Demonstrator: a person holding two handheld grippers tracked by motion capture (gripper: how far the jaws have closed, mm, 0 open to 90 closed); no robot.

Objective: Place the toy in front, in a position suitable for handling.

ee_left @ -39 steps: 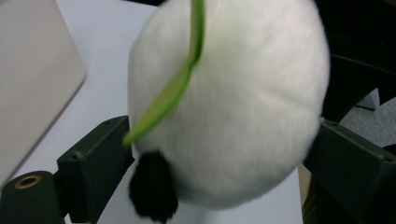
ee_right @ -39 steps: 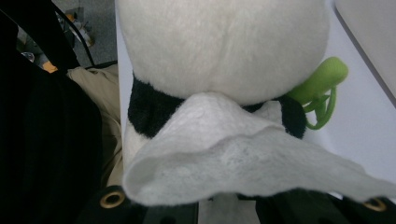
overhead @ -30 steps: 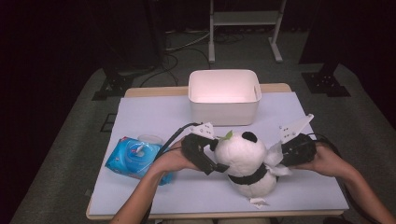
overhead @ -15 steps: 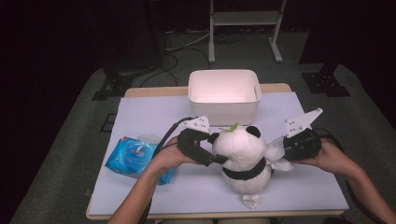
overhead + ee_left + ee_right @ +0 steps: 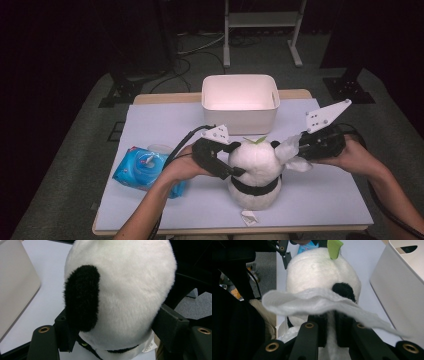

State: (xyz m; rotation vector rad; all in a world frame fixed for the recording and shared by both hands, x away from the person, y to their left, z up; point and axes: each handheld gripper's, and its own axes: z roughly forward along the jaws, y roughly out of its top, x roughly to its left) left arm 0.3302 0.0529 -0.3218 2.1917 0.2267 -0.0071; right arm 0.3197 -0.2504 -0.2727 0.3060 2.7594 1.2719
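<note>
White plush panda (image 5: 257,172) sits upright at lower centre of the high view, between both tools: left gripper (image 5: 231,171) clamps its head from the frame's left, right gripper (image 5: 294,147) pinches a white wipe (image 5: 312,301) against the head's right side; bin (image 5: 240,115) lies straight behind

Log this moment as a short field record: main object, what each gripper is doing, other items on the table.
main object: plush panda, upright near the table's front edge
left gripper: jaws just closed in, clamping the panda's head, pads on both sides
right gripper: shut on a white cloth beside the panda's head
container: white bin behind the panda, looks empty
other item: blue wipes pack under the left forearm
surface: white table
</note>
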